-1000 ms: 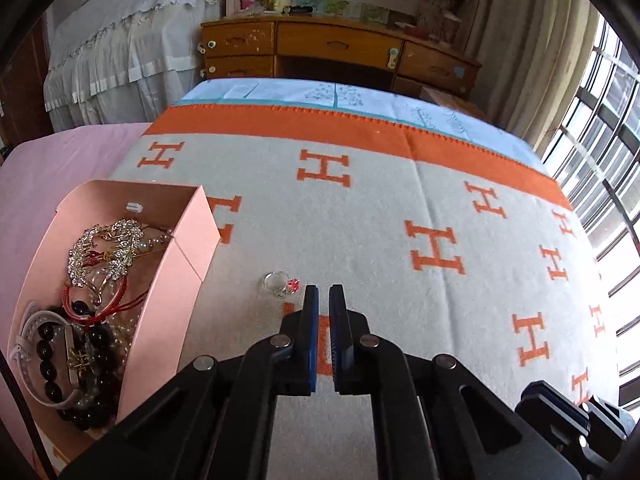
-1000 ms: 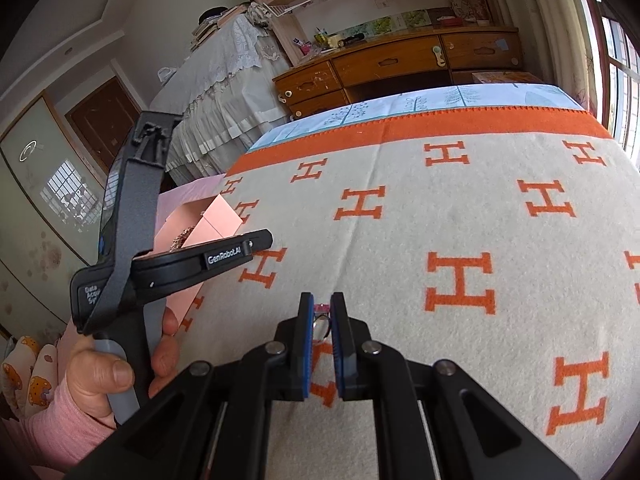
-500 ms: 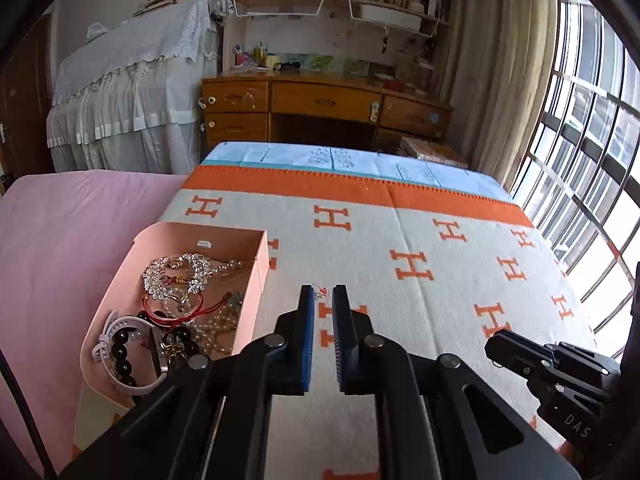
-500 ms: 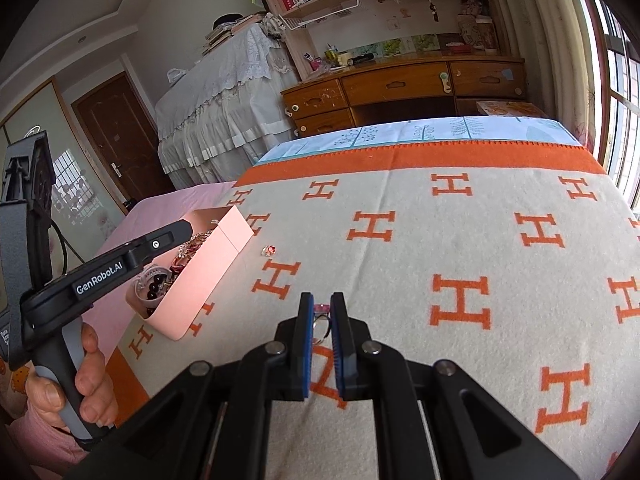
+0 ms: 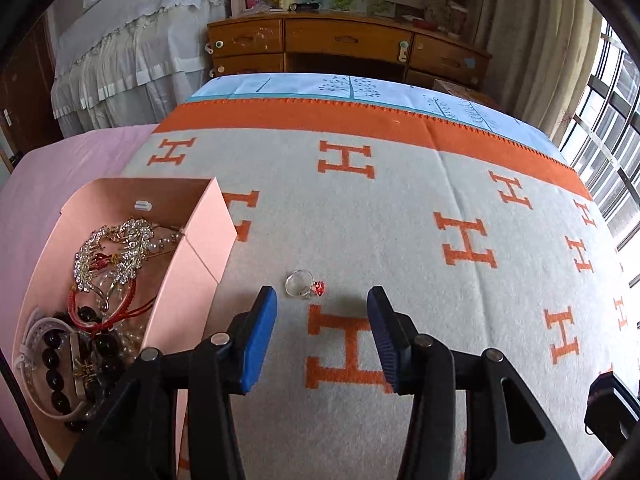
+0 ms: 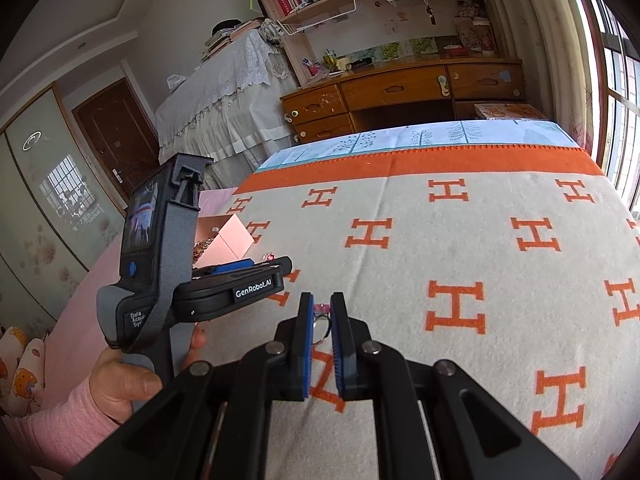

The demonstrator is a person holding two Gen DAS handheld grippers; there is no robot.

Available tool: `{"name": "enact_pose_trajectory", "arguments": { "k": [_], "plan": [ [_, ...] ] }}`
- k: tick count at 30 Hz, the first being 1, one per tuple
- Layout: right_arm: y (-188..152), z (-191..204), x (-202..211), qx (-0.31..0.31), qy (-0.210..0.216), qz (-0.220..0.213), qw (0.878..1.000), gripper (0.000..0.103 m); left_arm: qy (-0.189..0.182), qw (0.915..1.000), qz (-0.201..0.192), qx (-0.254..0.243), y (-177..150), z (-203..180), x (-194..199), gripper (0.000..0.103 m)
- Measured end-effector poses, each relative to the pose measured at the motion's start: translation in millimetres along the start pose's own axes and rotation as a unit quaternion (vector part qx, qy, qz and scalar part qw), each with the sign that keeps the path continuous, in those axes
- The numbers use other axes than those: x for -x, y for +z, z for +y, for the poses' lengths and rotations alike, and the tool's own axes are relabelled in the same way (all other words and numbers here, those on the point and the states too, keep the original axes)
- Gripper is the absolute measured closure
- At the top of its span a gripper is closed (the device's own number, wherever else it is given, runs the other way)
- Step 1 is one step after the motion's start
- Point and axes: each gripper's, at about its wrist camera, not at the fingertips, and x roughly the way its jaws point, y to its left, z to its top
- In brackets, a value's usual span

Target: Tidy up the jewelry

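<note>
A silver ring with a red stone (image 5: 306, 286) lies on the H-patterned blanket (image 5: 400, 216), just right of the pink box (image 5: 188, 264). My left gripper (image 5: 322, 294) hovers right behind that ring. Its jaws are opening, and nothing is pressed between the blue pads (image 5: 260, 336). The box holds a rhinestone brooch (image 5: 116, 252), a red cord, dark beads and a white bangle. My right gripper (image 6: 322, 300) is shut on a second ring with a pink stone (image 6: 322, 318), above the blanket. The left gripper's body (image 6: 236, 290) and the hand holding it show at the left of the right wrist view.
A pink sheet (image 5: 60, 168) borders the blanket on the left, under the box. A wooden desk (image 5: 344, 44) and a lace-covered piece of furniture (image 5: 132, 48) stand beyond the bed's far end. Windows line the right side.
The left gripper pulled back and up, then came down close to the red-stone ring again, and its jaws went from shut to open. The right gripper kept its hold on the pink-stone ring.
</note>
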Motion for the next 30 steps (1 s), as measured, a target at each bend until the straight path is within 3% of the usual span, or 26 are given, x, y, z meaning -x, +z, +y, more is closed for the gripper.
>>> {"name": "enact_pose_trajectory", "arguments": {
  "k": [3,5,8,17,25,30],
  "plan": [
    [-0.1,-7.8,-5.2,-0.014,0.007,0.007,1.0,0.095,0.005,1.0,-0.008,-0.001,2.1,-1.7,-2.8,0.061],
    [-0.8,-13.6,-9.0,-0.023,0.011,0.012,1.0,0.095,0.005,0.9999,-0.012,-0.002,2.4,-2.1,-2.4,0.086],
    [-1.2,-20.5,-12.6,-0.033,0.012,0.015,0.999,0.095,0.003,0.9999,-0.014,0.001,2.1,0.2,-1.9,0.097],
    [-0.8,-17.8,-9.3,-0.025,0.007,0.008,1.0,0.095,-0.024,0.9984,-0.044,0.027,-3.4,16.5,19.6,0.097],
    [6.5,17.3,5.9,0.023,0.001,-0.009,1.0,0.095,-0.057,0.9918,-0.105,0.047,-16.2,47.0,99.5,0.097],
    [23.7,52.4,12.1,0.045,0.045,-0.012,0.998,0.095,-0.06,0.9907,-0.114,0.043,-26.5,81.7,140.5,0.097]
  ]
}}
